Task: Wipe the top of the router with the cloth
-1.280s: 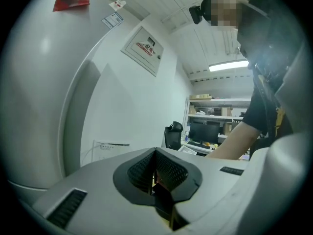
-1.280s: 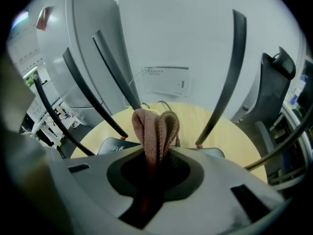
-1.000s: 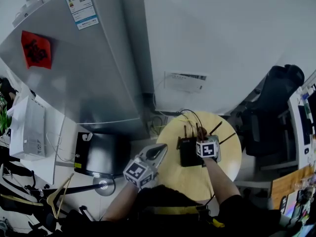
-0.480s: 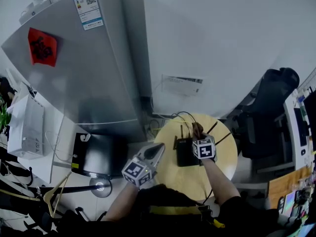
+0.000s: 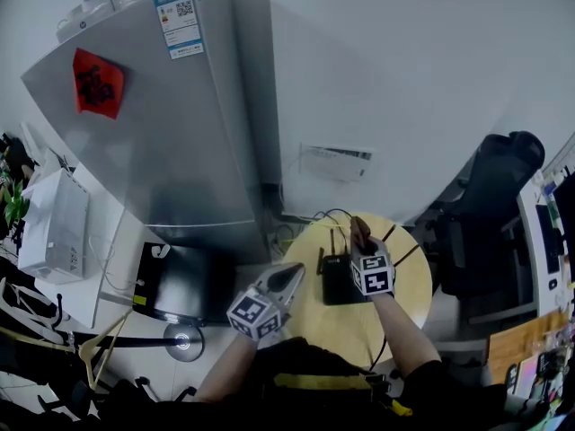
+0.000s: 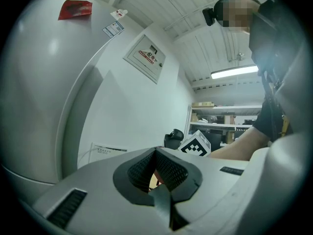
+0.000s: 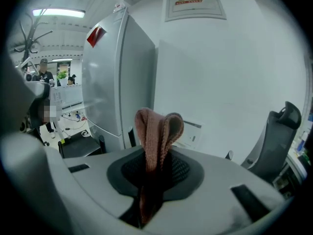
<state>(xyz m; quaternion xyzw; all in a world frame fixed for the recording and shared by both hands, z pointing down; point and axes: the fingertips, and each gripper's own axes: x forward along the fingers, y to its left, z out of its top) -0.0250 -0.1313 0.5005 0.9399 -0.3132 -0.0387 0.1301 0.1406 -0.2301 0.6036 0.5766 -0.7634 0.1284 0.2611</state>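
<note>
The black router [image 5: 337, 278], antennas up, sits on a round wooden table [image 5: 409, 285]. My right gripper [image 5: 358, 233] hovers over the router's far right edge, pointing at the wall. It is shut on a folded pinkish-brown cloth [image 5: 357, 226]. In the right gripper view the cloth [image 7: 157, 131] sticks up in a loop from between the shut jaws of the gripper [image 7: 155, 166]. My left gripper [image 5: 295, 273] hangs at the table's left rim, apart from the router. In the left gripper view that gripper [image 6: 157, 155] is shut on nothing.
A tall grey fridge [image 5: 171, 124] stands at the left, with a black box [image 5: 184, 281] on the floor beside it. Cables [image 5: 328, 218] run behind the router to a wall panel [image 5: 337, 162]. A black office chair [image 5: 490, 205] is at the right.
The head view has tilted, so the scene sits lower. My right gripper with the cloth has slid toward the router's far edge. The left gripper has kept its place.
</note>
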